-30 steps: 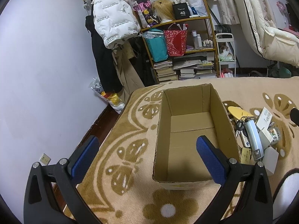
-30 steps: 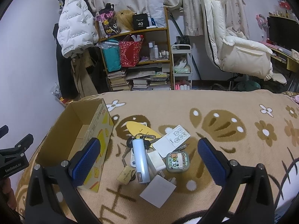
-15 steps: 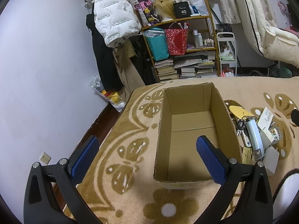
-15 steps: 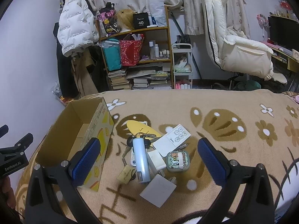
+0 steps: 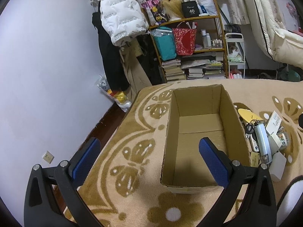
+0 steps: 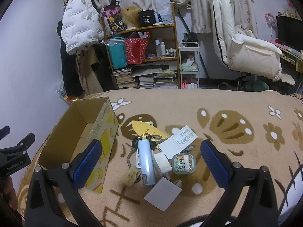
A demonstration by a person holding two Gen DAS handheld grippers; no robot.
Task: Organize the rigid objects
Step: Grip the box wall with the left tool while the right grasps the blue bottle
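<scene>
Cluttered bedroom, with a loaded bookshelf against the far wall and a tan flowered blanket as the work surface. Almost nothing different from a second ago: only a slight drift of both views, box and pile lying exactly as before, nothing lifted. So, by the look of it, sorting not yet begun.

Cardboard box open, upright, empty inside, sitting on the blanket just left of the pile. Heaped together beside it: a pale blue cylinder across a bunch of keys, a yellow oval piece behind, a white card, a white charger block, a small cartoon-printed case, a tan tag and a grey square nearest the camera.

Left gripper spread wide, holding nothing, hovering above the box's near end. Right gripper equally wide, empty, poised over the pile with the cylinder and charger between its fingers' line, touching none. Likely next: a descent onto the cylinder, topmost and easiest to clamp.
</scene>
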